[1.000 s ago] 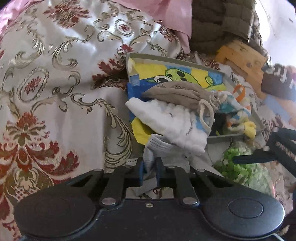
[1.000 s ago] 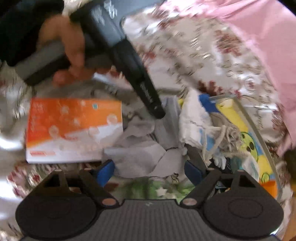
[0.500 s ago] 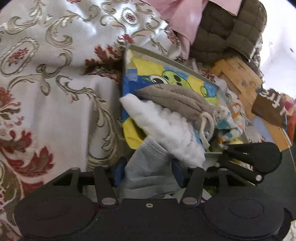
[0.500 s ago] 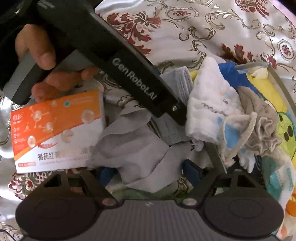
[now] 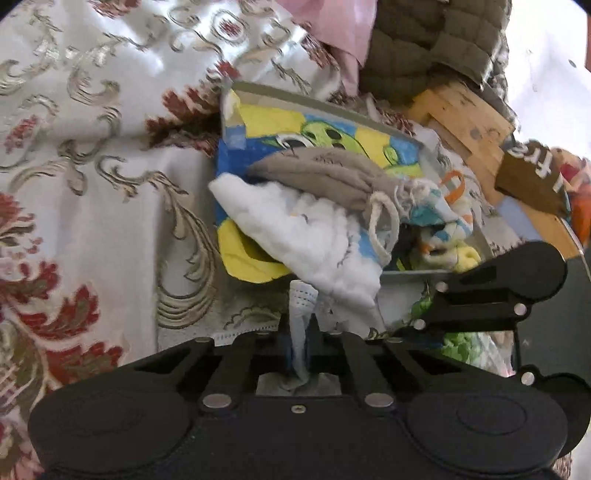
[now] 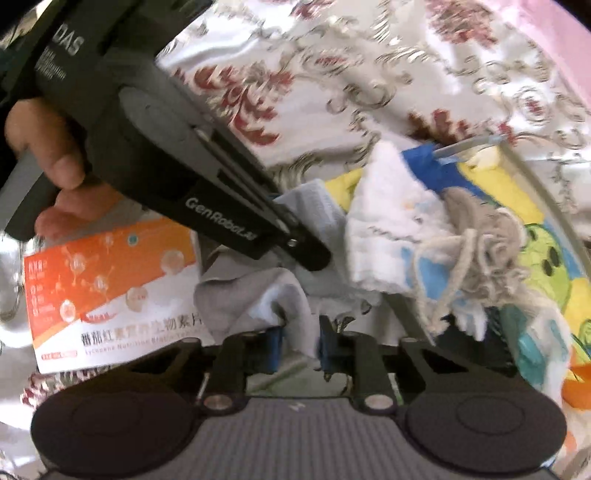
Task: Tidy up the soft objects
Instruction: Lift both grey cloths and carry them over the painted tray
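A cartoon-lined tray [image 5: 321, 98] on the patterned bedspread holds a white fluffy cloth [image 5: 317, 243], a beige drawstring pouch [image 5: 332, 177] and colourful fabric [image 5: 443, 221]. My left gripper [image 5: 298, 343] is shut on a pale blue face mask [image 5: 301, 306] at the tray's near edge. My right gripper [image 6: 297, 343] is shut on a grey cloth [image 6: 258, 295] that lies beside the mask [image 6: 314, 206]. The left gripper [image 6: 303, 254] shows in the right wrist view, the right gripper's body [image 5: 498, 291] in the left wrist view.
An orange and white box [image 6: 110, 288] lies left of the grey cloth. A green bag [image 5: 458, 343] sits below the tray. An olive quilted cushion [image 5: 432, 40], pink fabric [image 5: 332, 22] and a wooden board [image 5: 461, 118] lie behind the tray.
Both grippers were open half a second ago. The left has closed on the face mask and the right has closed on the grey cloth.
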Demonstrator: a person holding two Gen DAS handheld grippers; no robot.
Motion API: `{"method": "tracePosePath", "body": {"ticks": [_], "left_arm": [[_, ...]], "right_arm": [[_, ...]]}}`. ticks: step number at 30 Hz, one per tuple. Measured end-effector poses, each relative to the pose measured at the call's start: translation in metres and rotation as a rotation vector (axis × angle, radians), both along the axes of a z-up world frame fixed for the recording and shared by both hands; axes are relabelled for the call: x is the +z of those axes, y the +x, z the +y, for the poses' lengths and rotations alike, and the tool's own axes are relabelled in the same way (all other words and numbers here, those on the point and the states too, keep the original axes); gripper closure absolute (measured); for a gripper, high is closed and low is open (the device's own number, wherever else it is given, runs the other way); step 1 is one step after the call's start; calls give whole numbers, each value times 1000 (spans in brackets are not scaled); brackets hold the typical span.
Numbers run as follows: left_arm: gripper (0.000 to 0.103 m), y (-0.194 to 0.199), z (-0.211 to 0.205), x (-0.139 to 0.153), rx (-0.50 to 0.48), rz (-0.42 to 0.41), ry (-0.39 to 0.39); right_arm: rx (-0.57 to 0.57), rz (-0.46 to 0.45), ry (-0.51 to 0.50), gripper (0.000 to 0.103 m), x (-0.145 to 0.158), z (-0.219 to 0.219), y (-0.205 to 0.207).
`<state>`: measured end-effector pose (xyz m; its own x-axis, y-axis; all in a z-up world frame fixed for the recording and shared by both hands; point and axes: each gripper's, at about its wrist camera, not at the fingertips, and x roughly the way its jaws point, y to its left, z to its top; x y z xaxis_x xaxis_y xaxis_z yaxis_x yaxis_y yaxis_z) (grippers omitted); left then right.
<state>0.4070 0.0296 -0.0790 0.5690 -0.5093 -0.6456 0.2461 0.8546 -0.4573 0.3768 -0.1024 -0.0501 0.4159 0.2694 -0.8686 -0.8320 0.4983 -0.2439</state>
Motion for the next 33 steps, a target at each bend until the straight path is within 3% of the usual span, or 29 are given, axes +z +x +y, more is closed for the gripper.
{"method": "tracePosePath", "body": {"ticks": [9, 19, 24, 33], "left_arm": [[98, -32, 8, 35, 148, -44, 3], [98, -58, 9, 56, 251, -79, -66], [98, -52, 4, 65, 278, -122, -85], [98, -7, -14, 90, 316, -237, -126]], "right_arm": [[-150, -103, 277, 89, 27, -29, -31], [-285, -143, 522, 89, 41, -77, -51], [-320, -174, 546, 89, 50, -97, -43], [-445, -272, 591, 89, 79, -136, 6]]}}
